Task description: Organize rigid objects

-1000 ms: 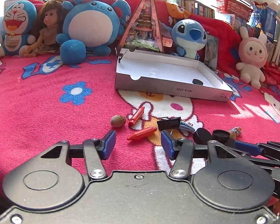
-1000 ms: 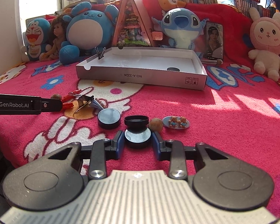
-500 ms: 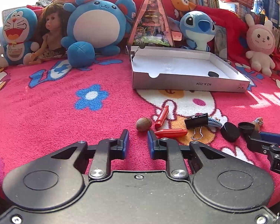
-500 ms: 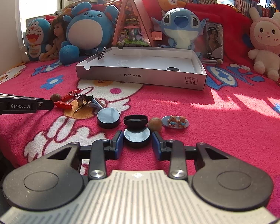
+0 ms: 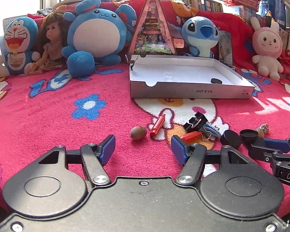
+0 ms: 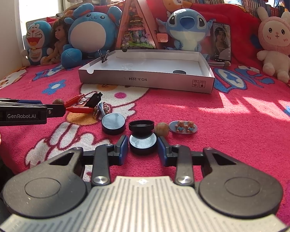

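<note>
A shallow white box stands on the pink blanket with one black disc inside. My left gripper hangs low over the blanket, its jaws opening and nothing between them. Just ahead of it lie a brown nut, two red crayons, and a black binder clip. My right gripper brackets a round black cap that rests on the blanket, with thin gaps at both pads. Beyond that cap sit an upturned black lid, another black cap, a walnut and a bear hair clip.
Plush toys, a doll and a triangular model house line the back behind the box. A binder clip is fixed on the box's left corner. A phone leans at the back right. The left gripper's finger reaches in from the left.
The left gripper's jaws closed almost fully half a second ago and now stand wide apart, and its view swung right. The right gripper's pads eased slightly off the black cap.
</note>
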Demonstrator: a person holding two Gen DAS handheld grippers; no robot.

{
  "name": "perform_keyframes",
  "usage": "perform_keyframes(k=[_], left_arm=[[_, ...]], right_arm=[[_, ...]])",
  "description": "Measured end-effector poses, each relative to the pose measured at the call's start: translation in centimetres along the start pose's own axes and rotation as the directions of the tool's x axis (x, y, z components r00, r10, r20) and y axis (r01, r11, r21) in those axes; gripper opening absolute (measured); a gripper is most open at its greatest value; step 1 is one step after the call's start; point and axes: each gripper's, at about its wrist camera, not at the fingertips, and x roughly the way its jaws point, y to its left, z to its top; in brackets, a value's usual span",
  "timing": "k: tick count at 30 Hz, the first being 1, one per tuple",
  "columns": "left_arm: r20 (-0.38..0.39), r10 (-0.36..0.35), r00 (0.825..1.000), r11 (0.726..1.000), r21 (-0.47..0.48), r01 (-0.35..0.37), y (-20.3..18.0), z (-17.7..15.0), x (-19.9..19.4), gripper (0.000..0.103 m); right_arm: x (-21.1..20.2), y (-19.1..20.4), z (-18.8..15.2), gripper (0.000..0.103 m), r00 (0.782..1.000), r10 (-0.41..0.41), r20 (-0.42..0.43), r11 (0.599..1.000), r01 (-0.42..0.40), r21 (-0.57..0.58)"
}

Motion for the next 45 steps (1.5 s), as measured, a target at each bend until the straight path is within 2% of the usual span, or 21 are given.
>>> perform_keyframes(k=[2, 4, 7, 9, 11, 13, 17, 19, 22, 27, 28, 29, 32, 37, 41, 42, 44, 45], left_arm=[[-0.009, 0.054, 0.999, 0.999, -0.008, -0.054, 0.5, 0.2, 0.5, 0.061], [-0.005, 0.057, 0.998, 0.997, -0.042, -0.057, 1.2, 0.5, 0.1, 0.055], [-0.006, -0.059, 0.998, 0.997, -0.054, 0.058, 1.4, 0.8, -1.1, 0.046], [-0.021, -0.132, 0.991, 0.991, -0.038, 0.132, 0.3, 0.8, -1.7, 0.046], [-0.024, -0.157, 0.987, 0.988, -0.016, 0.156, -0.8, 0.6, -1.7, 0.045], [-0.037, -0.147, 0.989, 0.989, -0.033, 0.145, -2.0, 0.5, -1.1, 0.045], [-0.054, -0.138, 0.989, 0.981, -0.148, 0.129, -2.8, 0.6, 0.2, 0.045], [-0.051, -0.118, 0.992, 0.98, -0.17, 0.108, -3.3, 0.6, 0.7, 0.045], [-0.034, -0.089, 0.995, 0.984, -0.158, 0.082, -3.9, 0.6, 1.3, 0.045], [-0.025, -0.103, 0.994, 0.988, -0.122, 0.099, -4.1, 0.6, 1.8, 0.04], [-0.023, -0.113, 0.993, 0.988, -0.11, 0.11, -4.0, 0.5, 1.7, 0.037], [-0.024, -0.116, 0.993, 0.989, -0.097, 0.113, -3.8, 0.5, 1.7, 0.022], [-0.038, -0.145, 0.989, 0.988, -0.065, 0.143, -2.8, 0.4, 1.5, 0.019], [-0.053, -0.159, 0.986, 0.987, -0.014, 0.159, -1.2, 0.3, 1.1, 0.018], [-0.066, -0.171, 0.983, 0.985, 0.013, 0.173, 0.2, 0.3, 0.9, 0.022], [-0.068, -0.172, 0.983, 0.985, 0.014, 0.173, 0.6, 0.3, 0.8, 0.024], [-0.065, -0.147, 0.987, 0.989, 0.02, 0.149, 1.2, 0.3, 0.7, 0.037], [-0.06, -0.131, 0.99, 0.991, 0.025, 0.133, 1.3, 0.3, 0.8, 0.037]], right_arm=[[0.0, 0.0, 0.0, 0.05, 1.0, 0.0, 0.0, 1.0, 0.0, 0.001], [0.0, -0.1, 0.0, 0.05, 1.0, -0.001, 0.0, 1.0, 0.001, 0.003], [0.0, -0.1, 0.0, 0.051, 1.0, -0.001, 0.0, 1.0, 0.001, 0.001], [0.0, -0.1, 0.0, 0.051, 1.0, -0.001, 0.001, 1.0, 0.001, 0.001], [0.0, -0.1, -0.1, 0.051, 1.0, -0.003, 0.002, 1.0, 0.003, 0.004], [-0.1, -0.1, -0.1, 0.051, 1.0, -0.005, 0.004, 1.0, 0.005, 0.008], [-0.3, -0.1, -0.2, 0.051, 1.0, -0.011, 0.012, 1.0, 0.011, 0.014], [-0.3, -0.1, -0.3, 0.051, 1.0, -0.014, 0.015, 1.0, 0.013, 0.015], [-0.4, -0.1, -0.3, 0.051, 1.0, -0.015, 0.019, 1.0, 0.015, 0.016], [-0.5, -0.3, -0.4, 0.051, 0.999, -0.028, 0.025, 0.999, 0.028, 0.019], [-0.6, -0.4, -0.4, 0.051, 0.999, -0.031, 0.025, 0.999, 0.03, 0.021], [-0.6, -0.5, -0.4, 0.051, 0.999, -0.034, 0.025, 0.999, 0.033, 0.025], [-0.6, -0.8, -0.5, 0.051, 0.999, -0.034, 0.026, 0.999, 0.033, 0.034], [-0.7, -0.6, -0.5, 0.051, 0.999, -0.032, 0.033, 0.999, 0.031, 0.03], [-0.7, -0.4, -0.4, 0.051, 0.999, -0.031, 0.033, 0.999, 0.03, 0.026], [-0.7, -0.4, -0.4, 0.051, 0.999, -0.03, 0.033, 0.999, 0.03, 0.026], [-0.7, -0.4, -0.4, 0.051, 0.999, -0.031, 0.033, 0.999, 0.03, 0.026], [-0.7, -0.4, -0.4, 0.051, 0.999, -0.031, 0.033, 0.999, 0.03, 0.026]])
